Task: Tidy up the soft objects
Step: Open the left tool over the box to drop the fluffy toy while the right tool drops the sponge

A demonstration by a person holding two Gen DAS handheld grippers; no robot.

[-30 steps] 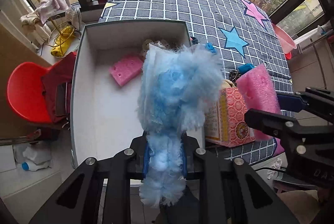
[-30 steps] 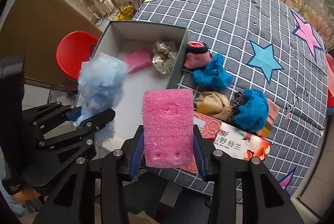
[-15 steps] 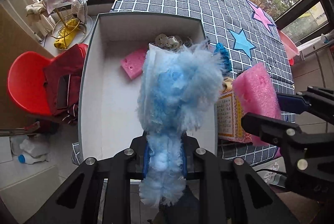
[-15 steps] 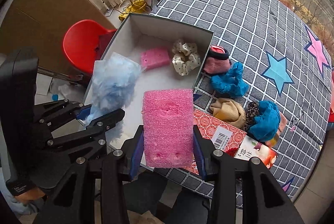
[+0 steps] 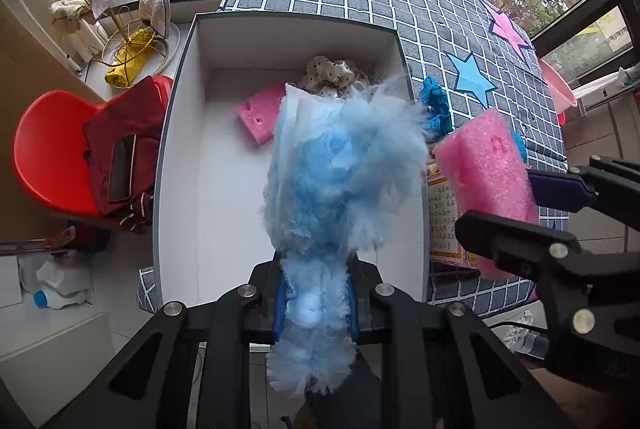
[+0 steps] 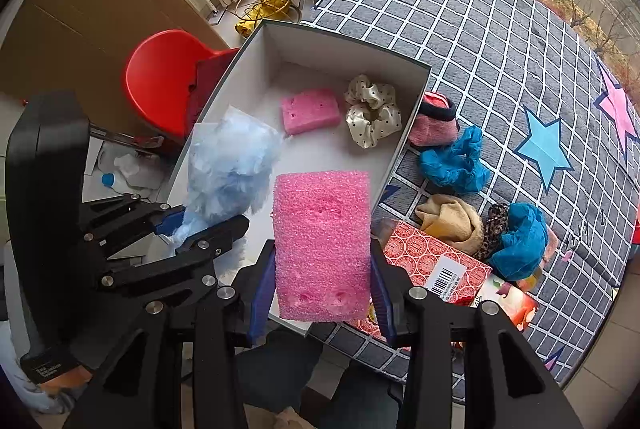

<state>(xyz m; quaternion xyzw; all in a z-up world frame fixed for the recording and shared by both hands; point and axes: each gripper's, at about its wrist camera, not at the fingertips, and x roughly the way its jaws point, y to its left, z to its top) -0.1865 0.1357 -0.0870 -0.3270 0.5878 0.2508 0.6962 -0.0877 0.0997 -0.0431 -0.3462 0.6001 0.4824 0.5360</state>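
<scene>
Filling right jaws: pink sponge [image 6: 322, 241]

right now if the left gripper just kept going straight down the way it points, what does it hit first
Probably the bare white floor of the open box. The left gripper, shut on the blue fluffy duster head, points down over it, though depth is hard to judge.

Little can be read. The red patterned box [image 6: 436, 261], just right of the right gripper [image 6: 322, 289], carries a white barcode label [image 6: 446, 279] with lines of print too small to make out. In the left wrist view its side panel [image 5: 442, 217] shows columns of characters, illegible. A label [image 6: 50, 373] on the left gripper's body is too blurred to read.
</scene>
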